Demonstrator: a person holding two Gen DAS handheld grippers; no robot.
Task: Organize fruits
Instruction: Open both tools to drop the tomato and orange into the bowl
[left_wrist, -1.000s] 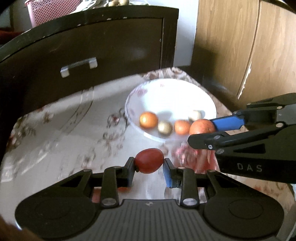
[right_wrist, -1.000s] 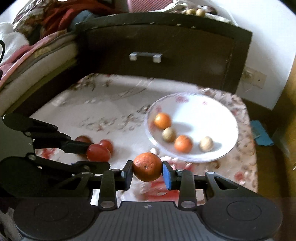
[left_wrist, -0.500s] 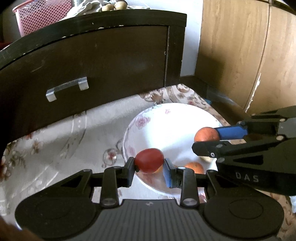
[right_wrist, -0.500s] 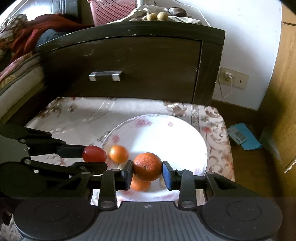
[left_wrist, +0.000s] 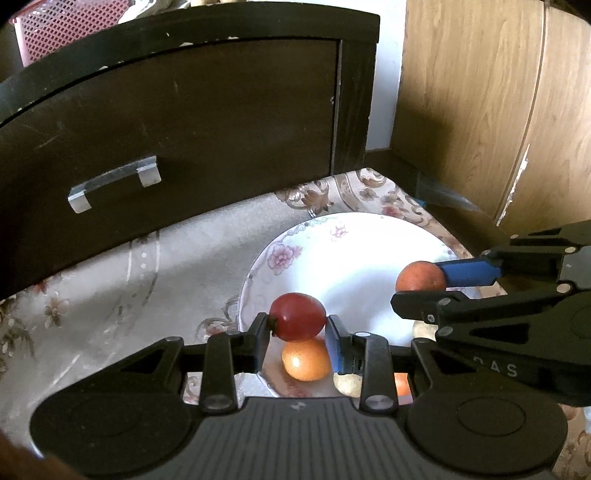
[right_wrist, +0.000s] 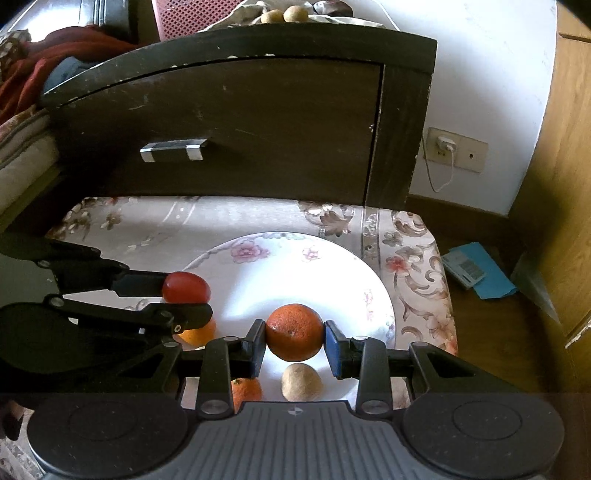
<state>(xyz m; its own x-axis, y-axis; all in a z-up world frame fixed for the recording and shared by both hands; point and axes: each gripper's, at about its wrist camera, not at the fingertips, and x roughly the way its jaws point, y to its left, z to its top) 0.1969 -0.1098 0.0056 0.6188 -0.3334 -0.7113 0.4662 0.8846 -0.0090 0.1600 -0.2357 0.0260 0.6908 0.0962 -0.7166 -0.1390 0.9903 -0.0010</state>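
Note:
My left gripper (left_wrist: 297, 334) is shut on a red tomato (left_wrist: 297, 320) and holds it over the left edge of the white floral plate (left_wrist: 354, 258). My right gripper (right_wrist: 294, 341) is shut on an orange (right_wrist: 294, 331) above the plate's middle (right_wrist: 295, 273). The right gripper with its orange (left_wrist: 419, 275) shows at the right of the left wrist view; the left gripper with its tomato (right_wrist: 185, 287) shows at the left of the right wrist view. On the plate lie two small oranges (left_wrist: 306, 360) (right_wrist: 246, 392) and a brown fruit (right_wrist: 301, 381).
The plate sits on a floral cloth (right_wrist: 155, 225) over a low table. A dark cabinet with a metal handle (right_wrist: 173, 149) stands right behind. A wooden wardrobe (left_wrist: 498, 110) is to the right, and a blue packet (right_wrist: 476, 269) lies on the floor.
Both grippers have moved forward over the plate with their fruits still held. The plate and cabinet look closer, and the loose fruits on the plate now lie under the fingers.

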